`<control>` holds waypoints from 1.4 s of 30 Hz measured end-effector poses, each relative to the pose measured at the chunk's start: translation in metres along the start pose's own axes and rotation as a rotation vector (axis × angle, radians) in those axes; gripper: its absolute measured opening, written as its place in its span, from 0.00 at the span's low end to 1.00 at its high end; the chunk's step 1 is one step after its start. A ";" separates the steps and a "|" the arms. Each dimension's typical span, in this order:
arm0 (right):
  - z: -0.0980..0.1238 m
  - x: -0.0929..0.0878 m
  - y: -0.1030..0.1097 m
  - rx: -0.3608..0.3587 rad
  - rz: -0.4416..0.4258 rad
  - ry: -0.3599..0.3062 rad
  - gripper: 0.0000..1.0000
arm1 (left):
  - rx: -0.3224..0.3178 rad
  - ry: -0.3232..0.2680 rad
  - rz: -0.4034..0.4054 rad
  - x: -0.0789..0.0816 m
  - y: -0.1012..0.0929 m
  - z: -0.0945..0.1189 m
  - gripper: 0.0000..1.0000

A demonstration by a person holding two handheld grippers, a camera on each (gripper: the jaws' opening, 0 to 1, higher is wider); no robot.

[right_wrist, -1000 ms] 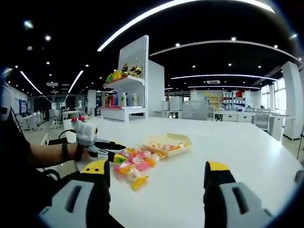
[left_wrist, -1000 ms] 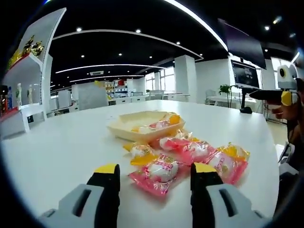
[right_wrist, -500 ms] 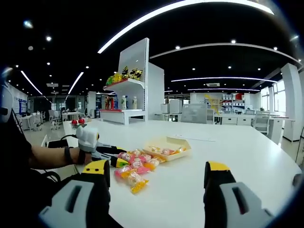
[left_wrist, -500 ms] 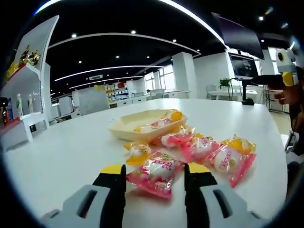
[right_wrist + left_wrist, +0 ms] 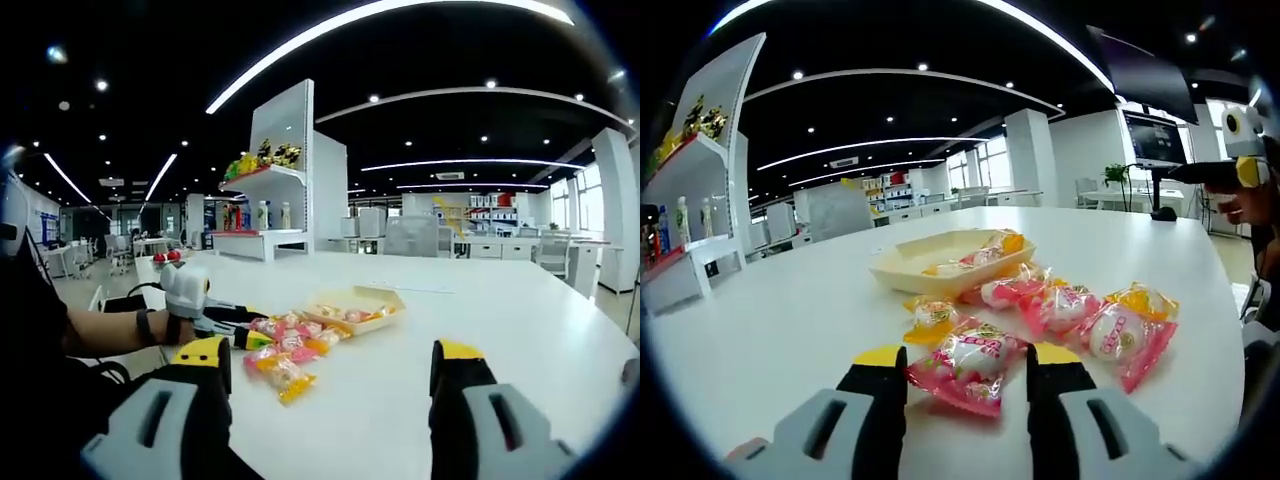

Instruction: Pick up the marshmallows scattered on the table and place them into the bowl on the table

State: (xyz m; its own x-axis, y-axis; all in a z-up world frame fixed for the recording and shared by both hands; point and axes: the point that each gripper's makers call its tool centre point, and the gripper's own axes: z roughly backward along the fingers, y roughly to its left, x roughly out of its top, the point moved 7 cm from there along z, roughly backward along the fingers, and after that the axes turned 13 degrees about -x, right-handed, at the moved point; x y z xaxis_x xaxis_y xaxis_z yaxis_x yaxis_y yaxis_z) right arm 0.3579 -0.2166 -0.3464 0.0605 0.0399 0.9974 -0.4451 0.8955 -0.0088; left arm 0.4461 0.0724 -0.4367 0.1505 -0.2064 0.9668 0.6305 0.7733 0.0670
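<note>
Left gripper (image 5: pixel 966 372): grey moulded body, black jaws, yellow tips, lower frame. Right gripper (image 5: pixel 334 368): same build, lower frame. Person's forearm (image 5: pixel 100 327), left of frame: dark wristband, dark clothing at lower left.

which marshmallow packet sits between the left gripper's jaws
The pink-wrapped marshmallow packet nearest the left gripper; the other packets lie farther off, toward the cream tray-shaped bowl.

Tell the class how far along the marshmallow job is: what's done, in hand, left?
Done: a few packets lie in the bowl. In hand: the left tool has closed in around a pink packet, not visibly lifted. Left: other packets on the table; the right tool is open, empty.
</note>
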 end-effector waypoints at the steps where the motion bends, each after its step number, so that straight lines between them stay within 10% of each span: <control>1: 0.000 0.000 0.000 -0.001 0.001 0.001 0.78 | 0.000 0.000 0.002 0.000 0.000 0.000 0.47; 42: -0.005 -0.005 -0.005 0.005 0.011 0.014 0.77 | 0.011 0.015 0.003 0.001 -0.002 0.005 0.28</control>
State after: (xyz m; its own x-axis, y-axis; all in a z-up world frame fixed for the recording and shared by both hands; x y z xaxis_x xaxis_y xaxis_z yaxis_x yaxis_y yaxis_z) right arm 0.3645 -0.2185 -0.3516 0.0684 0.0561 0.9961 -0.4505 0.8926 -0.0193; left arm 0.4412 0.0736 -0.4350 0.1641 -0.2130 0.9632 0.6214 0.7807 0.0667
